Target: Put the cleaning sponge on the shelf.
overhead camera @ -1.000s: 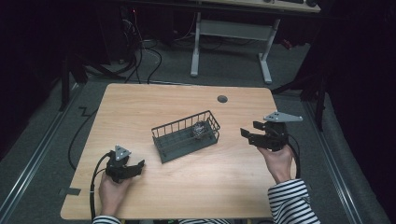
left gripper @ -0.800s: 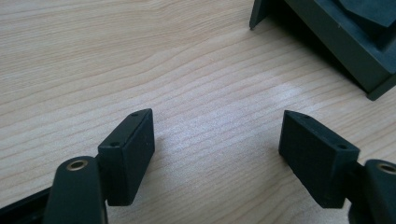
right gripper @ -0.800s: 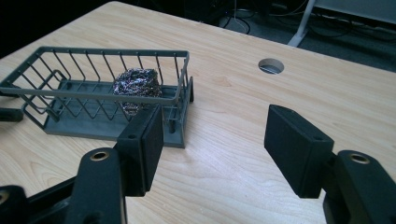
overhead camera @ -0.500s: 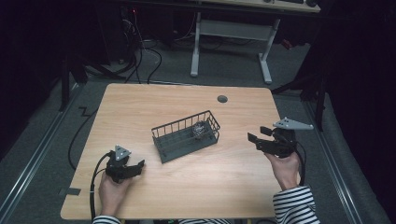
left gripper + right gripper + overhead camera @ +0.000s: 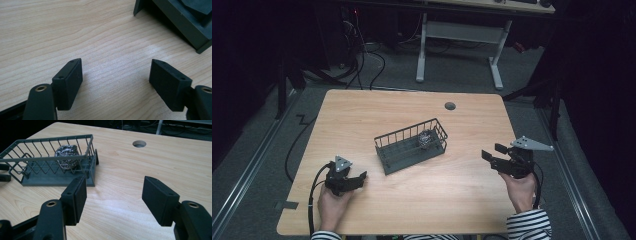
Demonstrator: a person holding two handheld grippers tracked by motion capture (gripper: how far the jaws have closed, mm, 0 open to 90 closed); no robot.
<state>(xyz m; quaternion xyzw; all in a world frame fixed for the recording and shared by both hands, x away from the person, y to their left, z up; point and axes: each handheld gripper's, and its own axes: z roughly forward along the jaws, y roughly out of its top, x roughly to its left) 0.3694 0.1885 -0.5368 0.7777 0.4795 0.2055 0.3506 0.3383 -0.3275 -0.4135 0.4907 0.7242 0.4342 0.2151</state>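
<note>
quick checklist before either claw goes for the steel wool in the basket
1. Steel wool sits inside the wire basket: ok.
2. Right claw open, nothing between its jaws: ok.
3. Left claw open, nothing held: ok.
4. Bare table between right claw and basket: ok.
5. Basket upright, flat on the table: ok.
6. Whether the steel wool is snagged on the wires: cannot tell.

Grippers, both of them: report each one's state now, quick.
Left gripper: open, holding nothing, jaws low over bare table.
Right gripper: open, holding nothing, pointed toward the wire basket with the steel scourer inside.
</note>
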